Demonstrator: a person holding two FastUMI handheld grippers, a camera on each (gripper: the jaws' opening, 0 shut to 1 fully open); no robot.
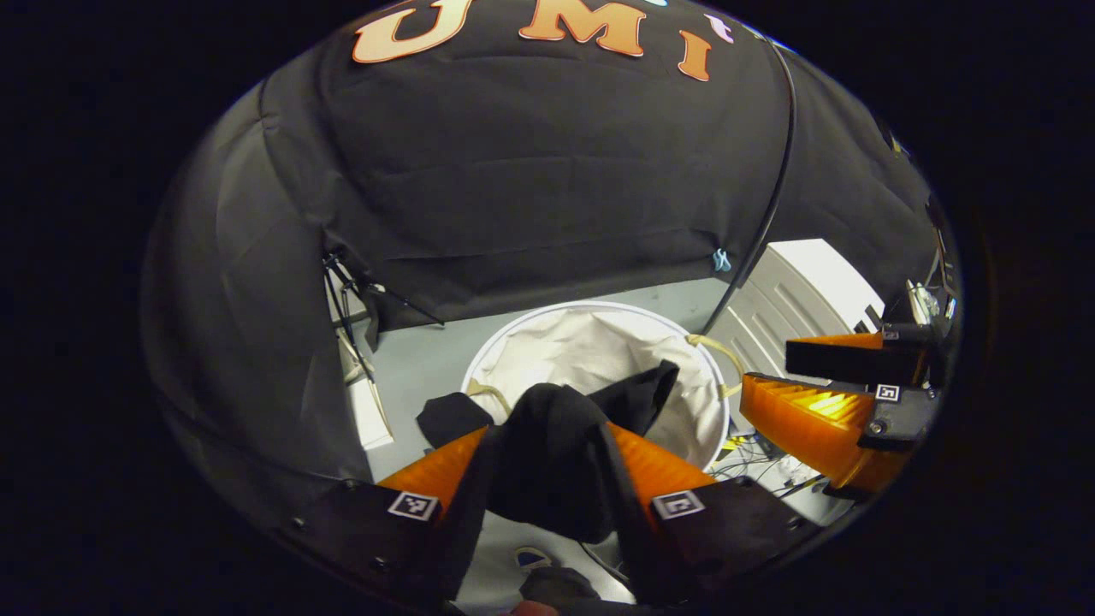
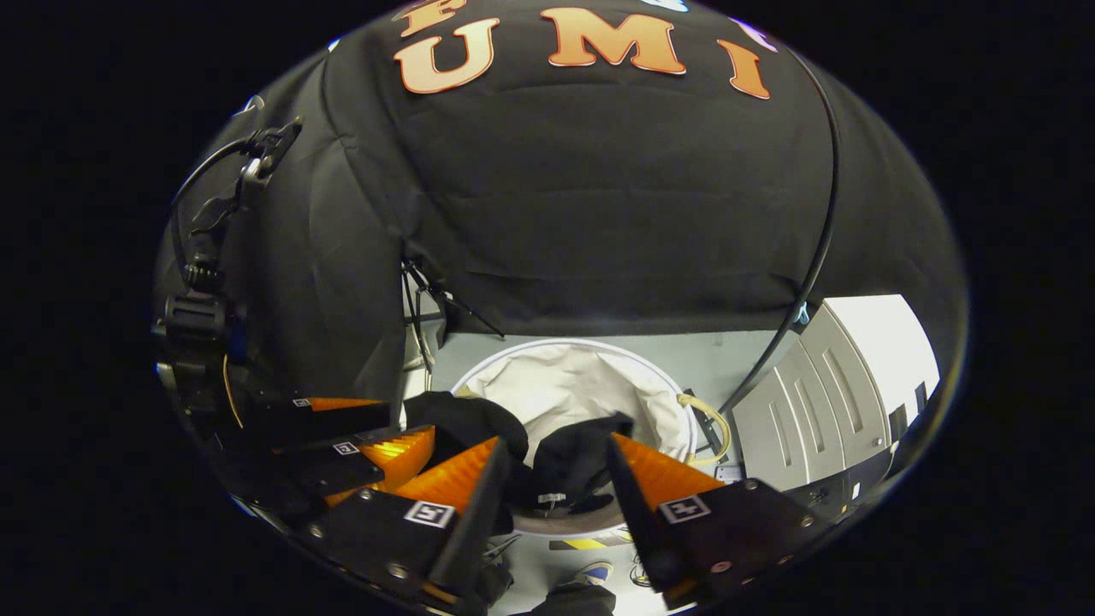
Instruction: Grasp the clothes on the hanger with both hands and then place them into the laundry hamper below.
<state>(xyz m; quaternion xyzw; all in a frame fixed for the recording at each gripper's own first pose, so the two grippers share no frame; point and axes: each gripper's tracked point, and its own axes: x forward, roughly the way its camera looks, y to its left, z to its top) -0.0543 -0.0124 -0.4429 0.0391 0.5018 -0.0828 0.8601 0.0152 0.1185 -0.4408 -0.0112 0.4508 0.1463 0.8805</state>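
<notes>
You've got the black garment [image 1: 552,453] over the hamper [image 1: 599,338], left gripper [image 1: 547,458] clamped on it, right gripper [image 2: 556,479] jaws apart w/ cloth between; just lower & release.

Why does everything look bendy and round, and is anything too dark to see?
Left gripper view: the fisheye lens bows the wall; the black garment is a dark lump with few folds showing, while the hamper lining is bright. Right gripper view: same bending; the cabinet top glares white, and the left gripper sits in shadow.
</notes>
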